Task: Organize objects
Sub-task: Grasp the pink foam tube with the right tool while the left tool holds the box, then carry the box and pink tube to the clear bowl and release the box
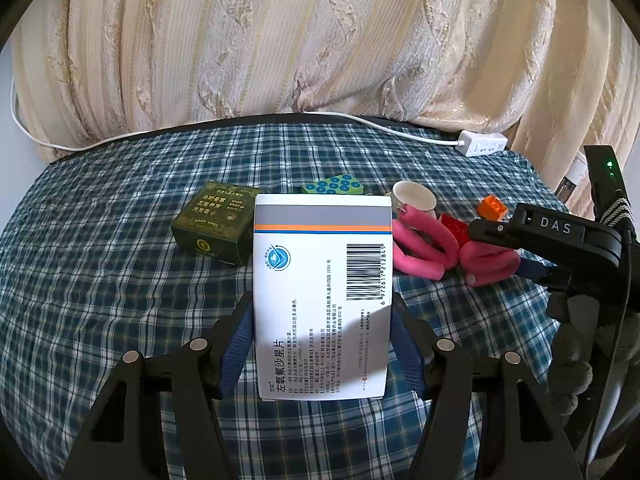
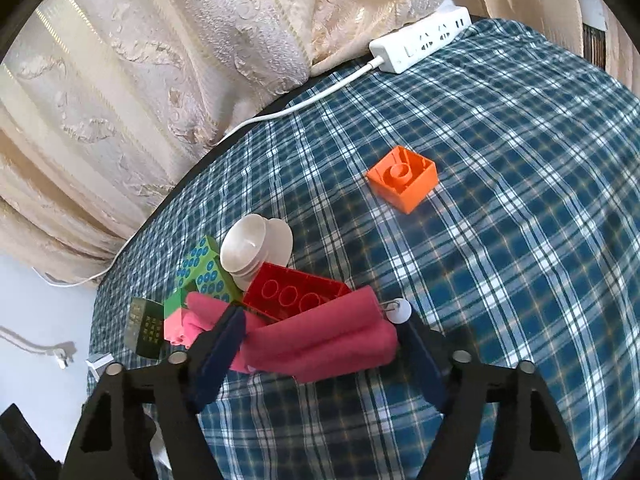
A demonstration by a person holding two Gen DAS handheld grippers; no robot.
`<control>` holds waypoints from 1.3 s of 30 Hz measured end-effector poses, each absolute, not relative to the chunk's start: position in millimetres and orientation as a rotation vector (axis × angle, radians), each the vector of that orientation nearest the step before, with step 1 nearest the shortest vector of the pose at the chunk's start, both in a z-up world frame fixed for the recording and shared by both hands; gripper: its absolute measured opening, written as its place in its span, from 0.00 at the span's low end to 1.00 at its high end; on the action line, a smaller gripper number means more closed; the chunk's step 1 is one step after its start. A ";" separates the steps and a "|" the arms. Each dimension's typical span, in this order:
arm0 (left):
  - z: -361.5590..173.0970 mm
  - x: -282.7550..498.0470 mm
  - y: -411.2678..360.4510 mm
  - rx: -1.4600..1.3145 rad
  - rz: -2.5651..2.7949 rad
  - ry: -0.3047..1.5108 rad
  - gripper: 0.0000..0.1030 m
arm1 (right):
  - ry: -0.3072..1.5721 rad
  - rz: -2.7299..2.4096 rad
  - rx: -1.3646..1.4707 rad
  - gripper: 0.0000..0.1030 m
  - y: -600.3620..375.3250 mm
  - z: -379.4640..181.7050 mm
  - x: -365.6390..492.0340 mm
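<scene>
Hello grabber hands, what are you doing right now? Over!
Left gripper shut on white box. Right gripper around folded pink roller, fingers at its ends. Red block just behind the roller.

A blue, white-checked cloth (image 2: 500, 240) is spread over the desk. A white power strip (image 2: 420, 42) is laid at the far edge, its white cable (image 2: 304, 104) trailed along it. A cream patterned curtain (image 1: 280, 40) is hung behind.
</scene>
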State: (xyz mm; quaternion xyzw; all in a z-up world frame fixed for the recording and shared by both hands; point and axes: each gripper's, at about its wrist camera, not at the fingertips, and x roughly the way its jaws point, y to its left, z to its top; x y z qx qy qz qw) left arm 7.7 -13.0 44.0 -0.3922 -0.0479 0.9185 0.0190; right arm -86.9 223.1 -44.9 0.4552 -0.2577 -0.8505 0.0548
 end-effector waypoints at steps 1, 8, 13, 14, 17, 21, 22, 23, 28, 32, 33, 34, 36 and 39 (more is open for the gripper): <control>43.6 7.3 -13.3 -1.220 2.850 -0.149 0.63 | -0.780 -2.582 1.381 0.74 223.1 -44.7 -86.7; 42.9 6.6 -14.2 -1.221 2.846 -0.149 0.63 | -0.790 -2.554 1.388 0.73 229.7 -44.4 -76.5; 42.7 6.7 -12.9 -1.217 2.837 -0.141 0.63 | -0.829 -2.537 1.395 0.73 243.6 -44.3 -57.6; 42.5 7.1 -12.5 -1.216 2.835 -0.138 0.63 | -0.841 -2.537 1.394 0.73 246.9 -44.0 -53.4; 42.5 7.1 -10.6 -1.210 2.831 -0.130 0.63 | -0.870 -2.541 1.381 0.73 255.9 -40.7 -39.6; 44.2 8.6 -7.8 -1.190 2.827 -0.116 0.63 | -0.864 -2.561 1.349 0.73 260.1 -32.6 -23.2; 44.5 9.3 -6.8 -1.184 2.828 -0.110 0.63 | -0.859 -2.567 1.341 0.73 260.5 -30.4 -19.9; 44.7 9.7 -5.9 -1.180 2.828 -0.105 0.63 | -0.853 -2.577 1.331 0.73 261.0 -27.8 -15.7; 44.1 10.5 -1.3 -1.168 2.821 -0.085 0.63 | -0.860 -2.631 1.283 0.73 275.6 -18.0 8.7; 42.1 8.4 2.9 -1.180 2.809 -0.072 0.63 | -0.897 -2.678 1.247 0.73 293.4 -9.6 25.4; 42.0 8.9 4.1 -1.182 2.806 -0.070 0.63 | -0.907 -2.693 1.232 0.73 299.2 -6.9 30.5; 42.1 9.3 5.6 -1.183 2.802 -0.068 0.63 | -0.917 -2.706 1.220 0.73 304.0 -4.8 35.1; 44.1 11.7 10.3 -1.179 2.794 -0.061 0.63 | -0.939 -2.735 1.196 0.73 314.7 -0.4 43.5; 47.6 14.8 19.2 -1.169 2.785 -0.039 0.63 | -0.971 -2.776 1.167 0.73 331.3 4.3 55.0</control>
